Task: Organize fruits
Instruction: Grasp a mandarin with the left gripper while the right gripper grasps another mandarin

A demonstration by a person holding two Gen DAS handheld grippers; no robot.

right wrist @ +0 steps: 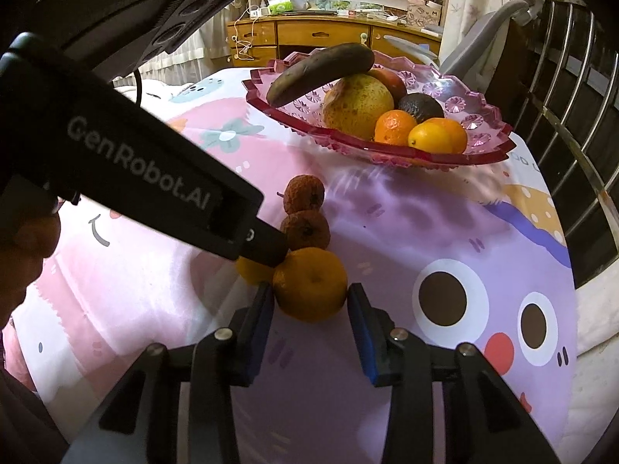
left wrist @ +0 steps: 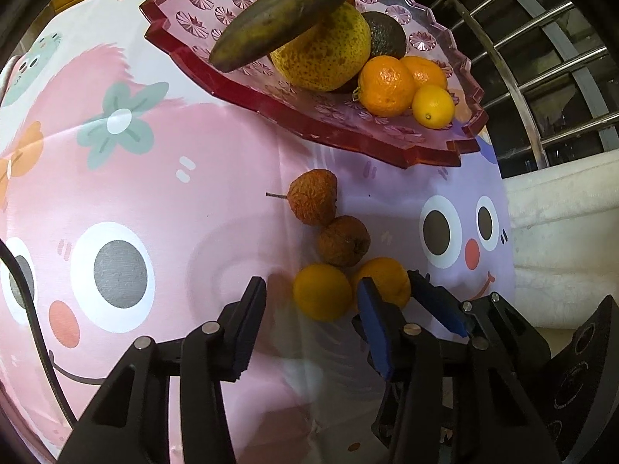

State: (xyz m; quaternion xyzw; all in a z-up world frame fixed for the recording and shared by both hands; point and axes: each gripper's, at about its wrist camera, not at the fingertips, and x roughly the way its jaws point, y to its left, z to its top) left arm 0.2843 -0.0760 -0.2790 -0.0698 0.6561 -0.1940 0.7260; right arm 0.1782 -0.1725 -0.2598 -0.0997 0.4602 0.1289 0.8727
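Oranges (right wrist: 309, 284) between right jaws, shrivelled fruits (right wrist: 305, 229) touching behind

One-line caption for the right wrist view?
Right hand-held gripper straddles a round orange citrus fruit below the pink glass fruit tray.

- Crowding together mid-cloth: two oranges, left orange (left wrist: 322, 292) and right orange (right wrist: 309, 284), plus two shrivelled fruits (left wrist: 314, 202) touching in a line behind them.
- Blocking the left orange's side in the right wrist view: the left gripper (right wrist: 267, 249).
- Bracketing the right orange: the right gripper (right wrist: 311, 301), jaws apart.
- Filling the far side: the pink bowl (left wrist: 348, 137), piled with fruit.
- Lying open on either flank: bare tablecloth (left wrist: 154, 193).
- Fencing the right edge: metal railing (right wrist: 580, 123).
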